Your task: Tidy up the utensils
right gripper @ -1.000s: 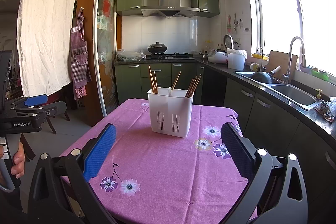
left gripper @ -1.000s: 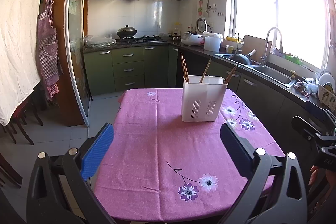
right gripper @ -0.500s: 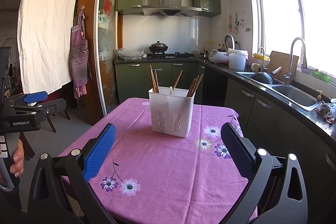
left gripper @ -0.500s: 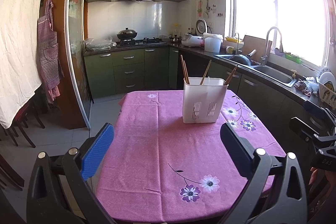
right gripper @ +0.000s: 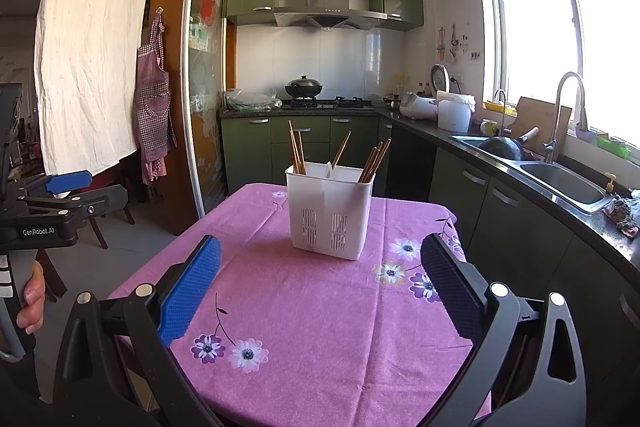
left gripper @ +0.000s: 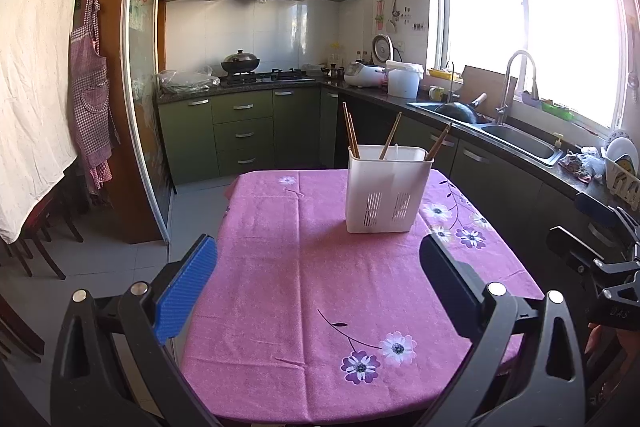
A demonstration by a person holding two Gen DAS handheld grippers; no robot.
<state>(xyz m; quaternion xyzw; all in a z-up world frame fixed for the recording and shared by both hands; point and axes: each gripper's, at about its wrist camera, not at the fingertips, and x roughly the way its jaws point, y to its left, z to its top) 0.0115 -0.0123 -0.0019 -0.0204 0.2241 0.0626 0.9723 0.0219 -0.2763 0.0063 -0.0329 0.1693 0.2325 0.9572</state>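
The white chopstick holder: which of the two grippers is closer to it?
Right, by a little. The right gripper faces the holder squarely; the left gripper sits farther back, holder ahead-right.

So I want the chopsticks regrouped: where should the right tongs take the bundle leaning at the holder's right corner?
Grip the chopstick bundle on its bare upper shafts, above the white holder rim, coming down from above. Only that part sticks out, tilted right; the holder's walls block any side approach lower down.

Chopsticks (left gripper: 390, 141) stand in a holder (left gripper: 386, 201) on the table (left gripper: 304, 291), sink (left gripper: 516, 143) to its right.
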